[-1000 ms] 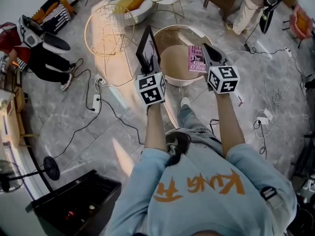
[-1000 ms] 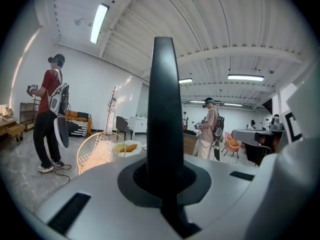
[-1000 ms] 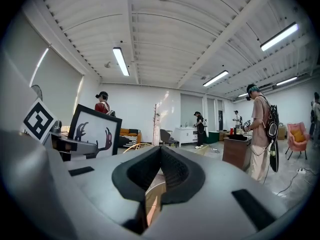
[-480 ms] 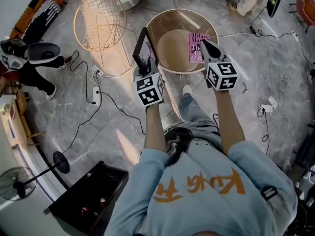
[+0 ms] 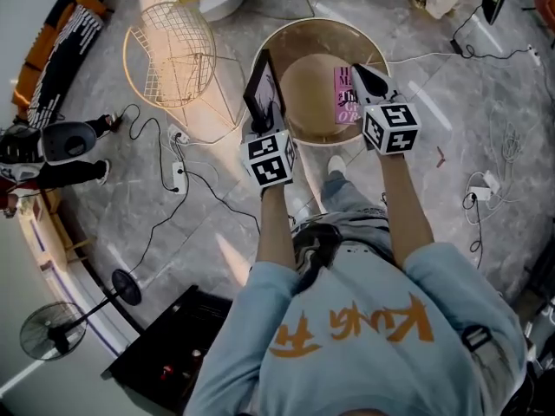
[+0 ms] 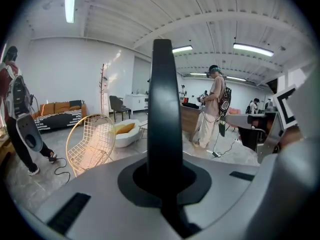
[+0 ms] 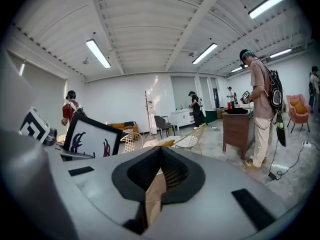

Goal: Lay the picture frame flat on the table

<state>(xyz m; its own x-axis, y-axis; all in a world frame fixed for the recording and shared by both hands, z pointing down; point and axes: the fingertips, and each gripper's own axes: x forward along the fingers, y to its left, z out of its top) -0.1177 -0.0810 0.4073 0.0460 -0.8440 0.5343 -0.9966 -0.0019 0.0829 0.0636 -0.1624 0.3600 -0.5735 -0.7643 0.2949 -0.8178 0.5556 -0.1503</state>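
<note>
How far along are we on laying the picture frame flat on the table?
Done: the left gripper is shut on the picture frame. In hand: the frame stands upright in the air by the left rim of the round table, not set down. The right gripper is empty, above the pink book. Left: lower the frame, tip it flat on the tabletop and release.

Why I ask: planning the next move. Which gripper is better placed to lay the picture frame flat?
Left. The left gripper is shut on the picture frame, upright over the round table; the right gripper is shut and empty, over the pink book.
</note>
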